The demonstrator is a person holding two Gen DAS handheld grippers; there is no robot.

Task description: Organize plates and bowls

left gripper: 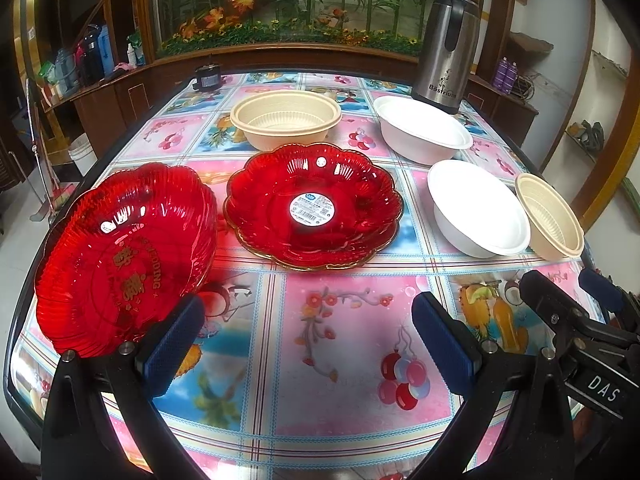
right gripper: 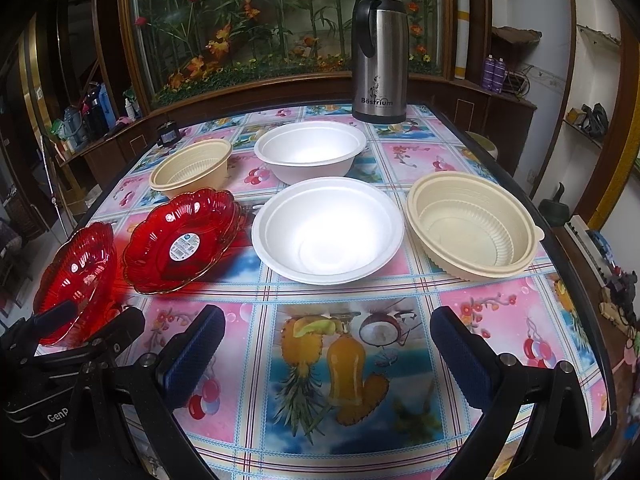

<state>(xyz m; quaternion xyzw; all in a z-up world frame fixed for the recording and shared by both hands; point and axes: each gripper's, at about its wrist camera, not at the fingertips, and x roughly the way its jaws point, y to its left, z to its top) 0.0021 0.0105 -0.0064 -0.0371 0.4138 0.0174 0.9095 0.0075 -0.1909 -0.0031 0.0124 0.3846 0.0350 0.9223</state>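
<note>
Two red scalloped plates sit on the table: one with gold lettering (left gripper: 124, 256) at the left, one with a white sticker (left gripper: 312, 204) in the middle. Behind and right stand a far beige bowl (left gripper: 285, 120), a far white bowl (left gripper: 424, 130), a near white bowl (left gripper: 478, 208) and a near beige bowl (left gripper: 550, 218). My left gripper (left gripper: 308, 340) is open and empty, its left finger just in front of the lettered plate. My right gripper (right gripper: 328, 356) is open and empty, short of the near white bowl (right gripper: 326, 230) and near beige bowl (right gripper: 472, 226).
A steel thermos jug (right gripper: 379, 54) stands at the table's far end. A small dark jar (left gripper: 207, 76) sits at the far left corner. The table (right gripper: 344, 368) has a patterned fruit cloth and dark edges. Shelves and a plant display lie beyond.
</note>
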